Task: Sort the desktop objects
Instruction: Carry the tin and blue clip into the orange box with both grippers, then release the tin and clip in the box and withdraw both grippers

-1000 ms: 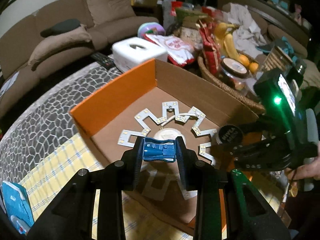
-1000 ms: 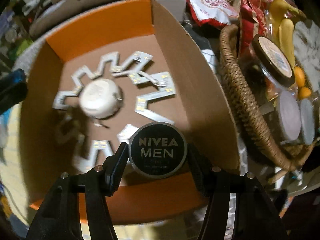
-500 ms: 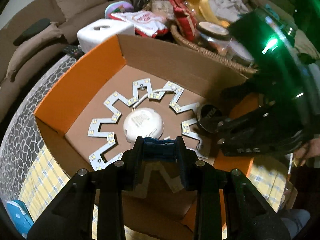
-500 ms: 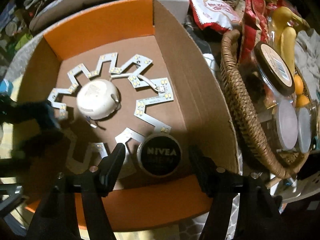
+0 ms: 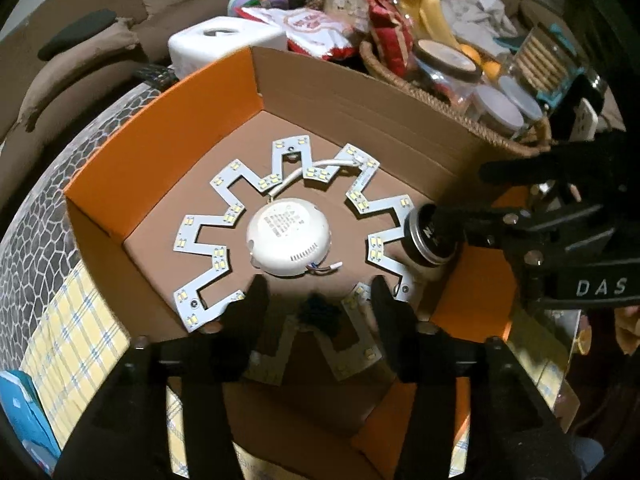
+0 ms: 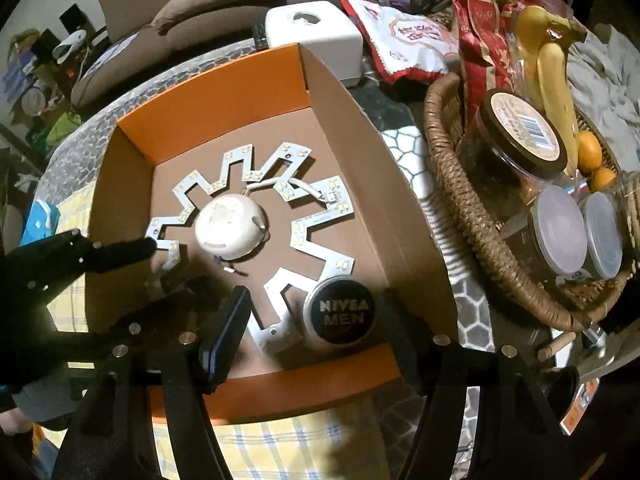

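Looks well underway, going big to small:

- Cardboard box on the table, already taking the sorted stuff.
- Spiky LED light panel lying flat on the box floor, round white puck in its middle. Done, presumably.
- Black cream tin sitting in the near right corner of the box, label up, partly over one arm of the panel. Counting that as delivered.
- Small blue piece just a dark blur low between the left fingers, over the near end of the panel. Can't tell if landed or mid-drop.

Left gripper: jaws wide apart, clamped on nothing. Right gripper: jaws apart too, standing either side of the tin without touching it.

Still to do, at a guess: pulling both grippers out, then maybe the blue packet over on the checked cloth. Hard to say about the basket clutter behind the box, probably not part of it.

Versus a second ago: back then both sets of jaws squeezed shut, left on the blue piece, right on the tin, both held up over the box. Half a second ago, tin already down and released, blue piece still pinched. Now both let go, and the left dipped lower into the box.
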The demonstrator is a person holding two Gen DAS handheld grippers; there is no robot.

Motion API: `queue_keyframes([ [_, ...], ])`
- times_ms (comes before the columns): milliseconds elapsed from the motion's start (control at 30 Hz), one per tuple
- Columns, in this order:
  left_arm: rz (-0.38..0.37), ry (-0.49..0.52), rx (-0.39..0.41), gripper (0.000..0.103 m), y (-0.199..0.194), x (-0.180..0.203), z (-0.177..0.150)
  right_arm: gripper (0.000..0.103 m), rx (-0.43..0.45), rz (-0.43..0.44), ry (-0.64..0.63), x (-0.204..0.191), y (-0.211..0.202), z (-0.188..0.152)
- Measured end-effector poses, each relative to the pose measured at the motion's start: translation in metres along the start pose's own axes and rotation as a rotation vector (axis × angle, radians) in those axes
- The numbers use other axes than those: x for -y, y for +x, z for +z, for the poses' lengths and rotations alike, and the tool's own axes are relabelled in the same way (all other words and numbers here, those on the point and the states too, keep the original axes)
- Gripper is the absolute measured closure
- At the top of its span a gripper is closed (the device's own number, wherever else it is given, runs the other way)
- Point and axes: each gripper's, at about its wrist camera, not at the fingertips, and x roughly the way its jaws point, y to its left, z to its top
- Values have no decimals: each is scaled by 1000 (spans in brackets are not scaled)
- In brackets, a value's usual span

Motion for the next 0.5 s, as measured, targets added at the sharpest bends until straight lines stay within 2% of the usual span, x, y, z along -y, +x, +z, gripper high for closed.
queue_keyframes([
  [300,16,-37,50,37,-37,-11,-6,35,7,-3,-20,-13,-10,-10],
  [433,26,-51,75,27,-58,-15,-16,35,10,-2,-26,-22,-16,-16],
  [500,31,-56,82,25,-67,-16,-20,35,13,0,-30,-27,-20,-19],
])
